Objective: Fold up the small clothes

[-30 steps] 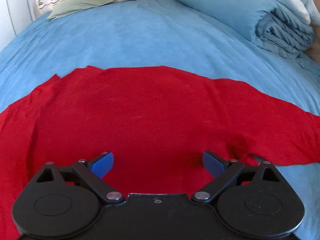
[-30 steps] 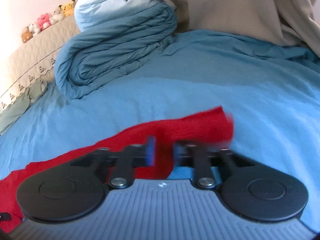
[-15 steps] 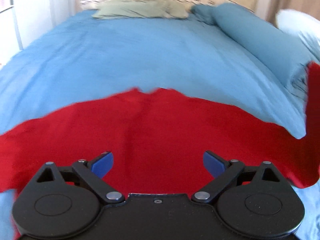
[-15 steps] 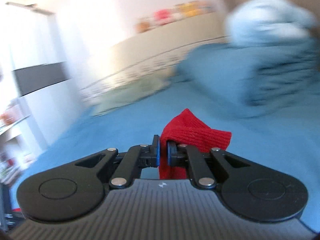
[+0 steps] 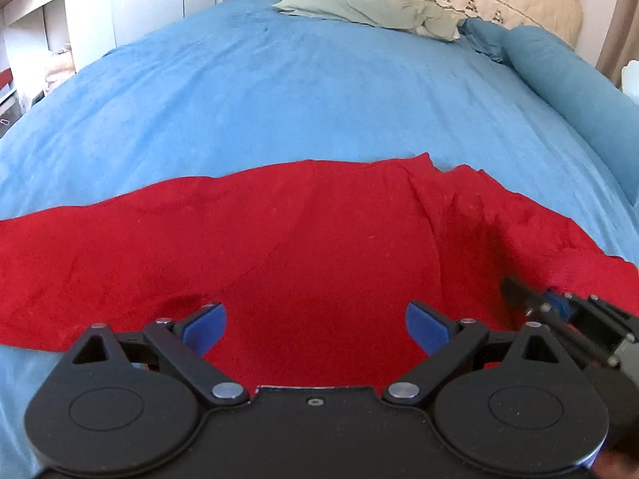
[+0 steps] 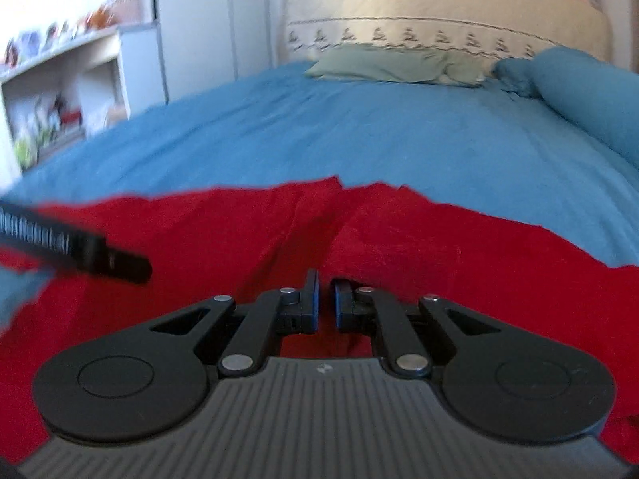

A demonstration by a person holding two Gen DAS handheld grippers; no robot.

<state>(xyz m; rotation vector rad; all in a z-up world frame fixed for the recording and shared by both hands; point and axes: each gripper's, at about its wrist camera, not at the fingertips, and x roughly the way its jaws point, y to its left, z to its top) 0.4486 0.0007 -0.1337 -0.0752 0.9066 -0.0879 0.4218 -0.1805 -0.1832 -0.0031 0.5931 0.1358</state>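
**Right flap carried over, grip easing off**

Carried across since a second ago: right-hand end of the soft red knit garment, then flat on the light blue bedspread, now doubled over the middle.

Left wrist view: left gripper low over the near edge of the garment, blue pads spread wide, nothing between them. Folded layer visible at right, its edge running diagonally toward the far hem. Right gripper entering at the lower right, resting on that folded layer.

Right wrist view: right gripper down on the red garment, jaws just opening from a pinch, a narrow gap between the pads, no cloth clearly caught there. Sage-green pillow and quilted cream headboard far behind.

Step in hand, by judgement: release of the first side fold. Next: opening fully, drawing back without dragging the layer, then pinching the opposite end with the left gripper.
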